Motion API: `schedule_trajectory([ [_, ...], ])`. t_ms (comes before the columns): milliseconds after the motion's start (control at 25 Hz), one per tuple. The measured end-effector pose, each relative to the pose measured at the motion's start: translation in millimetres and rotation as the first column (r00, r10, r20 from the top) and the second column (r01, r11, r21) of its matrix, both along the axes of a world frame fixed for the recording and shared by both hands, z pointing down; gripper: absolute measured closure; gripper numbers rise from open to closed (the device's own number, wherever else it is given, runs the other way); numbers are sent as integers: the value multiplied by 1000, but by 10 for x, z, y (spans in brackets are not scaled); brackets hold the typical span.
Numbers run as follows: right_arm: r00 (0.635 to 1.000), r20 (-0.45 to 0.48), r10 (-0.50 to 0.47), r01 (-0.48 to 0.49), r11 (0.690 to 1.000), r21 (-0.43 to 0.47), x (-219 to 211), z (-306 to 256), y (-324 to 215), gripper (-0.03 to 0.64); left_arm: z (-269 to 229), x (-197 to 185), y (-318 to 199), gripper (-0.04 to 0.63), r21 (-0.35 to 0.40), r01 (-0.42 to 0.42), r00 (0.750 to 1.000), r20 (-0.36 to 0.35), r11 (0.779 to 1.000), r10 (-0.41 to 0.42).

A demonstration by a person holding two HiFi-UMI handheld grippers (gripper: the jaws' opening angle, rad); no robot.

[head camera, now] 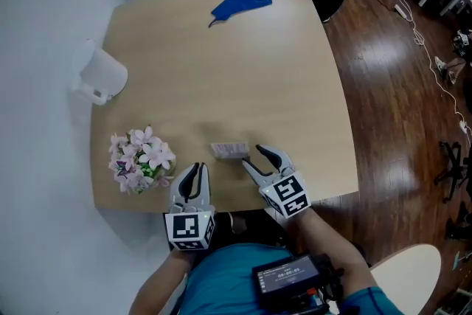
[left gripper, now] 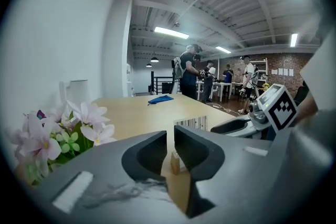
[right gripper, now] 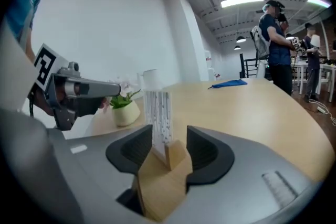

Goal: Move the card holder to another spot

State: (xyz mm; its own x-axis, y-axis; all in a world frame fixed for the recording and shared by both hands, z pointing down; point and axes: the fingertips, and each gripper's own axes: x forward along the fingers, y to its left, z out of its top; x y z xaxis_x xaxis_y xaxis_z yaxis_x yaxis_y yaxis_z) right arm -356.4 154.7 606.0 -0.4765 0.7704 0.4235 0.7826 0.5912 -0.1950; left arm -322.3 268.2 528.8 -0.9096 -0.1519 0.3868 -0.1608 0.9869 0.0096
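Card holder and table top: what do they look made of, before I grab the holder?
Card holder: the base looks like a small pale wood block, tan and matte, apparently unvarnished. The upright card in it looks like thin white paper or plastic with dark printed stripes; which one is unclear. Table: light wood-look top, probably laminate or veneer, smooth with a soft sheen.

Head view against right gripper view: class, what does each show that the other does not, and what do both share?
Only the head view: the marker cube on the right gripper, and the device on the person's chest.
Only the right gripper view: the ceiling lights and a white flower pot.
Both: the card holder between the right gripper's open jaws, the left gripper, the blue cloth and the table.
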Motion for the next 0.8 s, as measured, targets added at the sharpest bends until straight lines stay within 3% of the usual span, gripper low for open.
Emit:
schedule_trajectory([
  [160, 993, -39, -113, 115, 992, 57, 30, 343, 145, 402, 105, 7, 41, 537, -16, 11, 999, -36, 1000, -11],
  [640, 957, -43, -288, 291, 942, 170, 130, 609, 240, 396, 156, 55, -1, 538, -24, -16, 997, -80, 1000, 14],
  [800, 935, -37, -352, 351, 908, 228, 149, 635, 229, 457, 151, 94, -1, 538, -23, -21, 996, -83, 1000, 19],
])
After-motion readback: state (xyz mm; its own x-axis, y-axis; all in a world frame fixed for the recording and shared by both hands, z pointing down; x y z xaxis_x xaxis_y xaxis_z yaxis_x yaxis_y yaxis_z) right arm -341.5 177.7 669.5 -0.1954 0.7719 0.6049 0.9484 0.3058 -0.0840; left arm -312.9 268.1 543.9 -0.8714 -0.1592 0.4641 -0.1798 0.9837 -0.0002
